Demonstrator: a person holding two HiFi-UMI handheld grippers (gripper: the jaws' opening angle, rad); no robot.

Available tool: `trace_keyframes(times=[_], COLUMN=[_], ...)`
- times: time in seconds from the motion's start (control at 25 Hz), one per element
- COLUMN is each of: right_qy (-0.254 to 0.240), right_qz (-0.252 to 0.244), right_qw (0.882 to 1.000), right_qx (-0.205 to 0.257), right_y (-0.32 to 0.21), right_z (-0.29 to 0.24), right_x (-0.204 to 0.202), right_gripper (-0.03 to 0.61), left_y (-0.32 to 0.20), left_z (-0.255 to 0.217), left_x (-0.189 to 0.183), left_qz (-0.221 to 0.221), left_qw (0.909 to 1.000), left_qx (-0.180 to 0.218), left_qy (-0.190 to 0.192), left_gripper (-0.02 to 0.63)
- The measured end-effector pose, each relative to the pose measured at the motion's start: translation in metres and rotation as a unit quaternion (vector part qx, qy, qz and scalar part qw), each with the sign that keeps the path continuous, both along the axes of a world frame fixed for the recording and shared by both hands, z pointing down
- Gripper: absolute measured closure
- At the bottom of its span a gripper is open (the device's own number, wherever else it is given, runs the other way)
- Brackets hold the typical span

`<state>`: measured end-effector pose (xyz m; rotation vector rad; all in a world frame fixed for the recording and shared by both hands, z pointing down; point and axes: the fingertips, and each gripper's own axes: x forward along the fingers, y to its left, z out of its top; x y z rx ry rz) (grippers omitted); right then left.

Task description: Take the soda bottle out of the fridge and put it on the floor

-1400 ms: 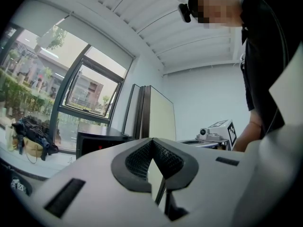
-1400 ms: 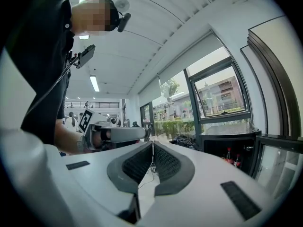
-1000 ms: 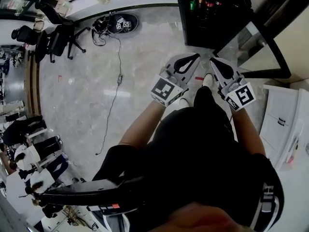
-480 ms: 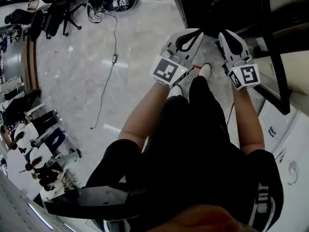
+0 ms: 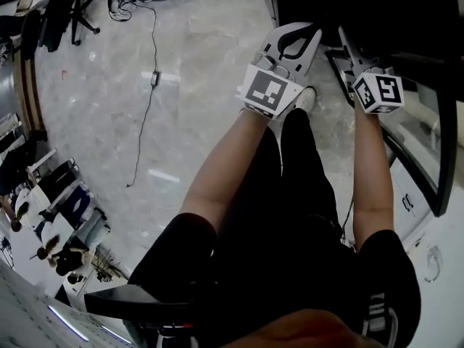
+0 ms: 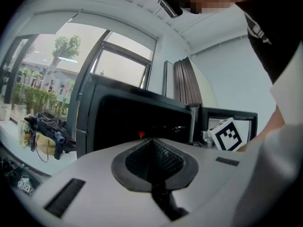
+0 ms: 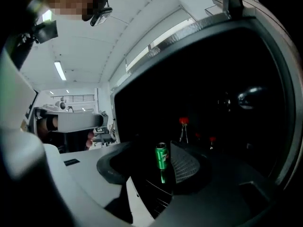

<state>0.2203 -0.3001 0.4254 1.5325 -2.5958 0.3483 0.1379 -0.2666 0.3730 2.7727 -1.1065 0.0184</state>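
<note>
The black fridge stands open in front of me, its inside dark. In the right gripper view a red-capped bottle stands at the back of a shelf. A green can stands in front of it. My right gripper points into the opening. Its jaws have just been opening, and the can shows through the gap without touching the pads. My left gripper is shut on nothing and hangs level before the fridge front. In the head view both grippers, left and right, sit at the fridge's edge.
The fridge's glass door swings out on the right, beside my right arm. More red caps show deeper on the shelf. A cable trails over the marble floor on the left. White cabinets stand at the lower right.
Both grippers have moved forward and down to the fridge opening as the person stepped closer. The fridge now fills the top of the head view.
</note>
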Motion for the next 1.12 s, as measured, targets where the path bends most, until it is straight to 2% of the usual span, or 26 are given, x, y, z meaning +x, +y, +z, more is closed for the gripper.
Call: trace_keyframes(times=[0.2,0.32,0.6,0.84,1.12], right_qy=[-0.003,0.004,0.022,0.015,0.037], right_qz=[0.031,0.043,0.065,0.066,0.064], right_qw=[0.999,0.999,0.997,0.997,0.995], right_qx=[0.015,0.033,0.039,0.048,0.064], right_y=[-0.043,-0.065,-0.105,-0.135,-0.153], right_z=[0.031,0.041,0.067,0.067,0.063], right_x=[0.014,0.019,0.029,0.03,0.029], right_gripper=[0.318,0.295,0.262,0.258,0.258], left_y=[-0.018,-0.03,-0.052,-0.055,-0.059], left_z=[0.044,0.057,0.071,0.083,0.09], left_x=[0.003,0.007,0.012,0.022,0.022], left_qz=[-0.007,-0.007,-0.012,-0.013,-0.023], left_qw=[0.9999,0.9999,0.9999,0.9999,0.9997], left_qx=[-0.005,0.002,0.011,0.005,0.001], left_qy=[0.008,0.007,0.005,0.003,0.005], left_gripper=[0.611,0.609,0.609,0.611,0.611])
